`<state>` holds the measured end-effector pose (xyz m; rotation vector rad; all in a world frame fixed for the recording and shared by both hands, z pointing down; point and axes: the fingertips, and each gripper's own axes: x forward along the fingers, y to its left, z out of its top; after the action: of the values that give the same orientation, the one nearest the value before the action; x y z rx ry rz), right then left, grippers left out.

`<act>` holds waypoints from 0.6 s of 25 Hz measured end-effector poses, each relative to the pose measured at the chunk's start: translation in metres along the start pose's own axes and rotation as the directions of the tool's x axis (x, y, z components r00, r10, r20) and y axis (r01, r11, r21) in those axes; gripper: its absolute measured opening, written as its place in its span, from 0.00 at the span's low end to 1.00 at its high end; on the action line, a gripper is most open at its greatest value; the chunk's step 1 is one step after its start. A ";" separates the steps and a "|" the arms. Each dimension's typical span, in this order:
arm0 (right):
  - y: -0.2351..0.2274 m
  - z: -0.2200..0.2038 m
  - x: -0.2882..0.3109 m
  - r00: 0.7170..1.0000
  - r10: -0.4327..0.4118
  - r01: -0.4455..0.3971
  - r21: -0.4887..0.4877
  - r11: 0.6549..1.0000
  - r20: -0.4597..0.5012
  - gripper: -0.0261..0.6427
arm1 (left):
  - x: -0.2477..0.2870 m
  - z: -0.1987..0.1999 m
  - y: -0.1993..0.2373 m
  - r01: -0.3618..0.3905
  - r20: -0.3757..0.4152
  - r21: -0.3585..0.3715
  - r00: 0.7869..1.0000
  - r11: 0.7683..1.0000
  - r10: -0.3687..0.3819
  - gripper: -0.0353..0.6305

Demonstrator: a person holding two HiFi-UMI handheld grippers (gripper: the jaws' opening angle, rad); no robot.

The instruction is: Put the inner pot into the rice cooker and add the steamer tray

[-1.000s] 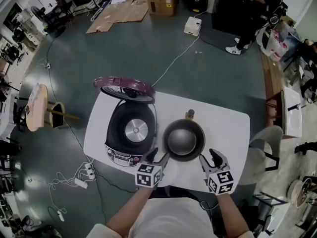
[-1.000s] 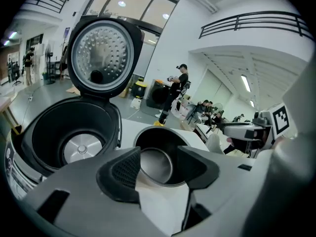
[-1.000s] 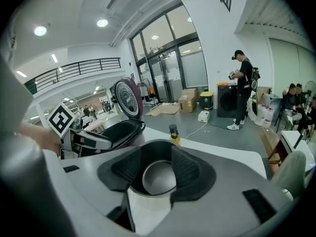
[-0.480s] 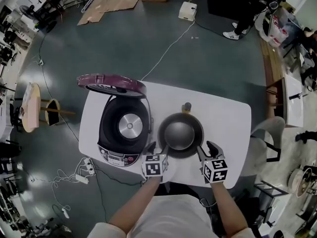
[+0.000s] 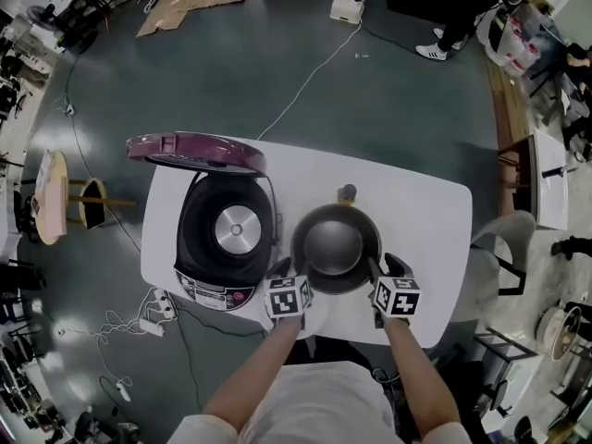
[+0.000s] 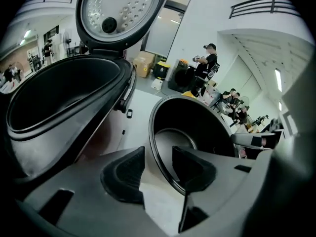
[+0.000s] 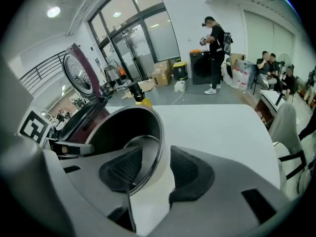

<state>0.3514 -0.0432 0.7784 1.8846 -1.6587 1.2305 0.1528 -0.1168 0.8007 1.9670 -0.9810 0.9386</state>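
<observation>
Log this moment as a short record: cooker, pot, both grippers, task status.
rice cooker: on the white table, lid open, no pot inside
inner pot: empty, on the table beside the cooker, to its right in the head view
left gripper: jaws just closing, astride the pot's rim, a gap still showing
right gripper: jaws just closing, astride the opposite rim, a gap still showing
steamer tray: not in view
status: pot not yet in cooker

The dark, round inner pot (image 5: 335,246) stands upright on the tabletop (image 5: 425,220). Its rim passes between the jaws of the left hand-held gripper (image 5: 291,274) and the right hand-held gripper (image 5: 381,268), which have just been closing but do not yet pinch it. The maroon rice cooker (image 5: 225,234), lid raised, sits just left of the left hand-held gripper.
</observation>
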 end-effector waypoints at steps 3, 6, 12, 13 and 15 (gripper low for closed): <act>-0.007 -0.005 0.014 0.999 -0.020 0.021 0.040 0.999 -0.039 0.29 | 0.009 0.000 0.005 -0.010 -0.019 -0.022 1.000 1.000 0.010 0.30; -0.011 -0.008 0.024 0.998 -0.027 0.031 0.066 0.997 -0.065 0.22 | 0.018 0.002 0.006 -0.001 -0.032 -0.048 0.999 0.999 0.000 0.26; -0.008 -0.005 0.029 0.994 -0.059 0.065 0.066 0.996 -0.094 0.13 | 0.023 0.007 0.005 0.001 -0.026 -0.054 1.000 0.999 -0.003 0.17; -0.008 -0.006 0.028 0.993 -0.069 0.075 0.062 0.995 -0.096 0.12 | 0.023 0.006 0.006 -0.006 -0.027 -0.050 1.000 0.999 0.005 0.16; -0.007 -0.005 0.025 0.993 -0.079 0.084 0.058 0.995 -0.091 0.12 | 0.022 0.007 0.005 -0.012 -0.023 -0.040 1.000 0.999 0.011 0.15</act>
<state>0.3545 -0.0531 0.8023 1.8851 -1.4997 1.3263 0.1598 -0.1320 0.8171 1.9158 -0.9918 0.9383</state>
